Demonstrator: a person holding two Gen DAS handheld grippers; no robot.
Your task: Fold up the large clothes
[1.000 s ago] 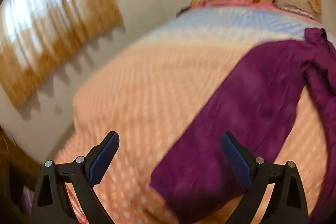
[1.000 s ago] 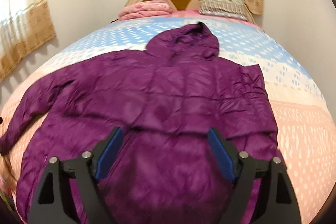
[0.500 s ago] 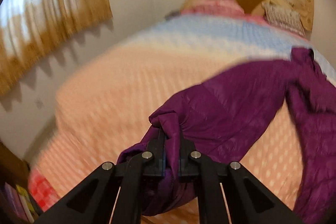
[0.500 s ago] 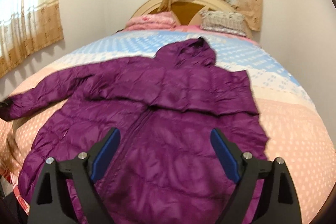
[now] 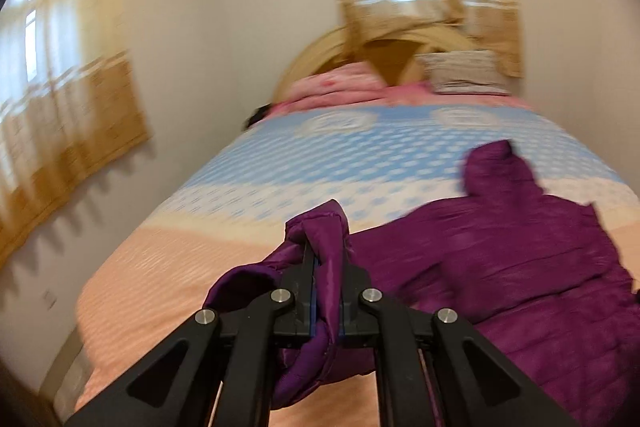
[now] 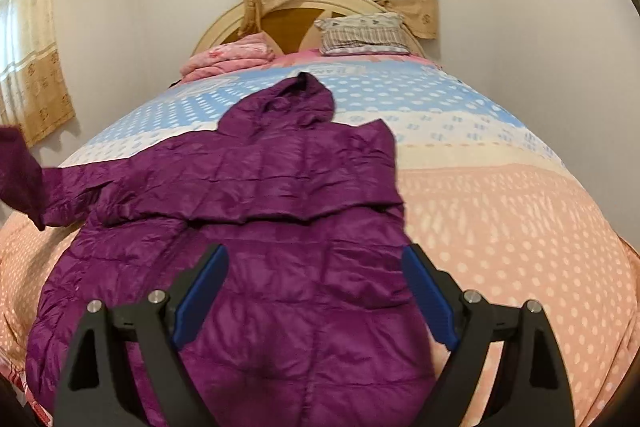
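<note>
A purple hooded puffer jacket [image 6: 280, 211] lies spread on the bed, hood toward the headboard; its right sleeve is folded across the chest. My left gripper [image 5: 326, 259] is shut on the end of the left sleeve [image 5: 320, 227] and holds it lifted above the bed, the rest of the jacket [image 5: 540, 267] to its right. The lifted sleeve shows at the left edge of the right wrist view [image 6: 20, 171]. My right gripper [image 6: 314, 259] is open and empty, hovering above the jacket's lower front.
The bed [image 6: 500, 219] has a dotted peach and blue cover. A folded pink blanket [image 6: 228, 59] and a striped pillow [image 6: 364, 31] lie at the wooden headboard. Curtained windows are on the back and left walls. The bed's left edge [image 5: 92, 307] drops beside the wall.
My left gripper shut on the sleeve end, lifted it and carried it toward the jacket body. My right gripper stayed open and drew back a little above the jacket.
</note>
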